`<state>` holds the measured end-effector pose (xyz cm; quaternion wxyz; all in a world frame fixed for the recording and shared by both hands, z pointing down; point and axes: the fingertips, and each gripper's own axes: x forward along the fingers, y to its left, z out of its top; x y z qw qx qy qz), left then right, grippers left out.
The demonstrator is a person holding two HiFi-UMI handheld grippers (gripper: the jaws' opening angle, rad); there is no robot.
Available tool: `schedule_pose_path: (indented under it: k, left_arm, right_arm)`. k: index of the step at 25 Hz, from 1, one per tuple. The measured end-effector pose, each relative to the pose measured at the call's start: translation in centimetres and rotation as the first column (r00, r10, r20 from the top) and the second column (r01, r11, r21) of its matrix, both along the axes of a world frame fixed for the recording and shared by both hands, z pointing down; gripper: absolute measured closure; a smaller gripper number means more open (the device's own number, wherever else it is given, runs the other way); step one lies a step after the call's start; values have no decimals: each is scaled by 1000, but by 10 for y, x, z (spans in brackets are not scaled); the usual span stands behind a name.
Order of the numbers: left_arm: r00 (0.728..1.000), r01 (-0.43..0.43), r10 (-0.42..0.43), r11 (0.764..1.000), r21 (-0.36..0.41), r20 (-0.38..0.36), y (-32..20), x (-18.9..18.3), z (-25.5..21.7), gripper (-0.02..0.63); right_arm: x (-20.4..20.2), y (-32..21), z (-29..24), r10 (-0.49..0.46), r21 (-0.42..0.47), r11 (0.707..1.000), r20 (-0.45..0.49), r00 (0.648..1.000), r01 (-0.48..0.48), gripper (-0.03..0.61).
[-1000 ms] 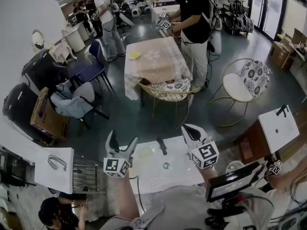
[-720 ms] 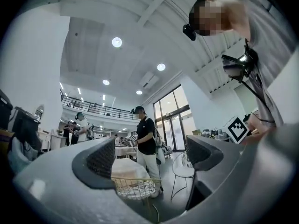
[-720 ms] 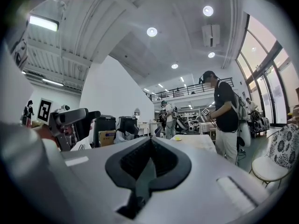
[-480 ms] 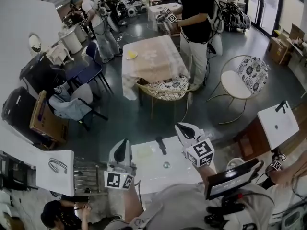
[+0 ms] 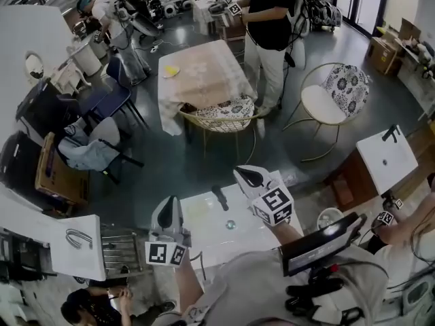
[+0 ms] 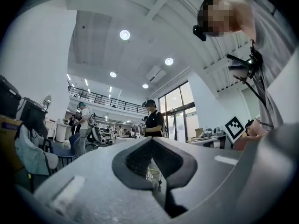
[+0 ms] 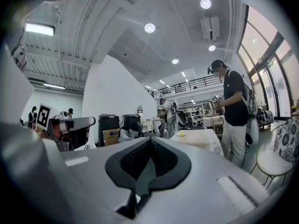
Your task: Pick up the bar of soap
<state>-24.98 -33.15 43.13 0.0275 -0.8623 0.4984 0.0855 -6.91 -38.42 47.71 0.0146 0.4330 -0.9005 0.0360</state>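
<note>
Left side, head view: we note the left hand-held gripper (image 5: 169, 206) over the left edge of the white table (image 5: 255, 240), tips pointing away from the person. Its own view shows the jaws pressed together with nothing between them, looking out at the ceiling and the room rather than down at the table.

Just right of it we see the bar of soap (image 5: 198, 210), a faint pale block lying flat on the table between that gripper and the dark faucet (image 5: 219, 197). We cannot tell whether the gripper touches it. The small round drain (image 5: 230, 225) sits near the faucet, on the person's side.

Right of the faucet: the right hand-held gripper (image 5: 249, 176) is above the table's far right part, apart from the soap. Its jaws are also closed on each other, and empty.

Beyond the table: a cloth-covered table (image 5: 200, 73) with a wicker chair (image 5: 221, 122) in front, and a person (image 5: 268, 19) standing at its right.
</note>
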Motion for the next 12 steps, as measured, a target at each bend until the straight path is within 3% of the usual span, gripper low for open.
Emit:
schedule_pose_path:
  k: [12]
  left_arm:
    - [998, -53, 52, 999, -13, -32, 8, 12, 10, 617]
  right_arm:
    - [-7, 6, 1, -23, 2, 1000, -17, 1000, 23, 580]
